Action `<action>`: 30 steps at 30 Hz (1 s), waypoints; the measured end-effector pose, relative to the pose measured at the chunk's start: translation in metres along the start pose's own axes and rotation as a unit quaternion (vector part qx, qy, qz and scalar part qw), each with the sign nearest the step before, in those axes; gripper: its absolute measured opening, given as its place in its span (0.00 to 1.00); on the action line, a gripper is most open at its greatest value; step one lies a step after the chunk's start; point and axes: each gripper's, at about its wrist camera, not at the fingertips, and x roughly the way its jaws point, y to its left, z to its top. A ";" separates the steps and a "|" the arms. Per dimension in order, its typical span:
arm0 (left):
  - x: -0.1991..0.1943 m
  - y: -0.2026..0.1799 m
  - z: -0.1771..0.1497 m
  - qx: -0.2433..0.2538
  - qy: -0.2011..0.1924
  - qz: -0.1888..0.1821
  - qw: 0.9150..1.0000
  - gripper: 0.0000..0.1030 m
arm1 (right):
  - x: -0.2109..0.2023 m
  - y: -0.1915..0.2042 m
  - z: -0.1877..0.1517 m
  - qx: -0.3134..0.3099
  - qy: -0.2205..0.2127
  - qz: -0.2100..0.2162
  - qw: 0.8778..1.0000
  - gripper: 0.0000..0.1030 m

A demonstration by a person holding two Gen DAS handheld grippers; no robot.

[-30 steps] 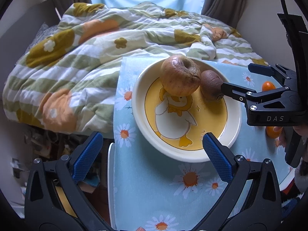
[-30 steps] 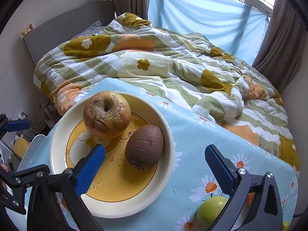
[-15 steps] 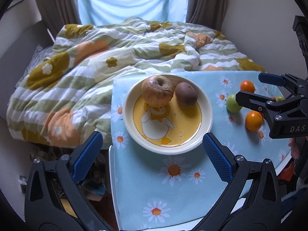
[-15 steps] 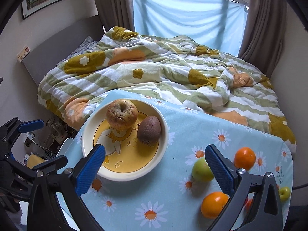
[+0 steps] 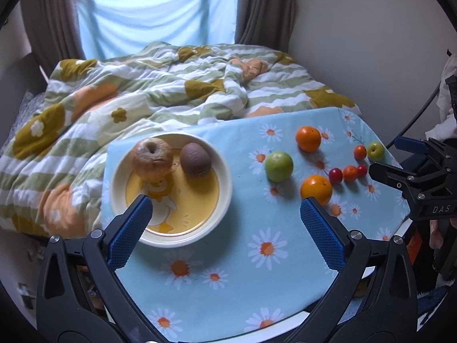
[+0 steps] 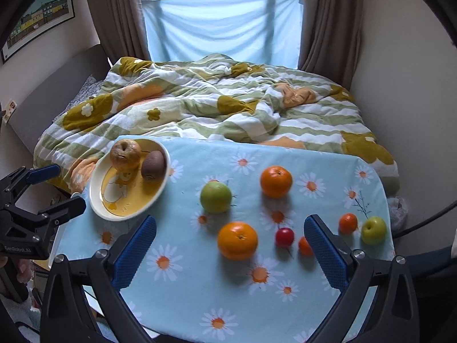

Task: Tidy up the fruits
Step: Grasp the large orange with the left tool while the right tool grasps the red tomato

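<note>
A white plate with a yellow duck (image 5: 212, 217) (image 6: 98, 200) holds a wrinkled brown apple (image 5: 152, 158) (image 6: 125, 155) and a kiwi (image 5: 195, 159) (image 6: 153, 165). On the daisy cloth lie a green apple (image 5: 279, 166) (image 6: 215, 196), two oranges (image 5: 316, 189) (image 6: 237, 240) (image 6: 276, 181), a small green fruit (image 6: 373, 230) and several small red and orange fruits (image 6: 284, 237). My left gripper (image 5: 225, 223) is open and empty above the plate's near edge. My right gripper (image 6: 230, 245) is open and empty over the near orange.
The table (image 6: 228, 300) stands against a bed with a flowered quilt (image 6: 214, 108). A wall rises on the right. The table drops off at its left and near edges. A cable (image 6: 425, 220) hangs at the right.
Both grippers have pulled back and up from the plate, so the whole table and loose fruits show. The kiwi stays on the plate. Both grippers remain open.
</note>
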 end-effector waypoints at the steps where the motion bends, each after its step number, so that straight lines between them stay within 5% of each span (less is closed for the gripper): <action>1: 0.003 -0.010 0.001 0.001 0.001 0.001 1.000 1.00 | 0.000 -0.010 -0.004 0.003 0.002 -0.001 1.000 1.00; 18: 0.100 -0.131 -0.014 -0.017 0.060 0.007 0.998 1.00 | 0.054 -0.136 -0.057 -0.024 0.056 0.016 0.998 0.99; 30: 0.159 -0.150 -0.024 -0.029 0.094 0.036 0.994 0.97 | 0.099 -0.159 -0.071 -0.047 0.088 0.035 0.994 0.75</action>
